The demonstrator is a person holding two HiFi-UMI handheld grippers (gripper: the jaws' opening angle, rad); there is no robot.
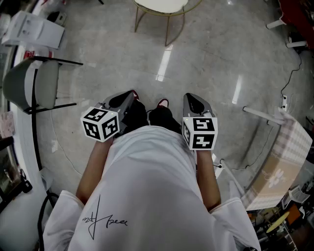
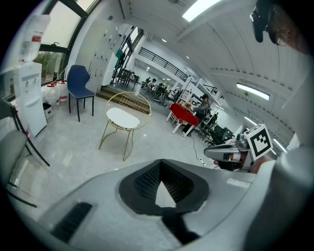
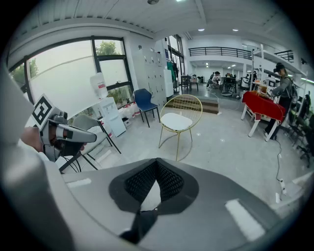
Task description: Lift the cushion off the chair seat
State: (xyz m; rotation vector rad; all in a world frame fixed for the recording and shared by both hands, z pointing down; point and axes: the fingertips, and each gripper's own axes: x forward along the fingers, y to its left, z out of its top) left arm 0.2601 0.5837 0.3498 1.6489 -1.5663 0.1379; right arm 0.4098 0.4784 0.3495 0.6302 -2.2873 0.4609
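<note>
A gold wire chair [image 1: 167, 19] stands ahead of me on the grey floor, with a white round cushion [image 1: 162, 5] lying on its seat. The chair [image 2: 125, 128] and cushion [image 2: 122, 118] show in the left gripper view, and the right gripper view also has the chair [image 3: 182, 110] with its cushion [image 3: 176, 121]. Both grippers are held close to my body, well short of the chair. My left gripper [image 1: 128, 96] [image 2: 161, 166] is shut on nothing. My right gripper [image 1: 193, 100] [image 3: 156, 165] is shut too, with nothing in it.
A grey chair [image 1: 29, 86] stands at my left, a checkered cloth-covered table [image 1: 282, 162] at my right, with cables on the floor by it. Farther off are a blue chair [image 3: 143, 100], a water dispenser [image 2: 29, 93], a red table [image 3: 262, 105] and people.
</note>
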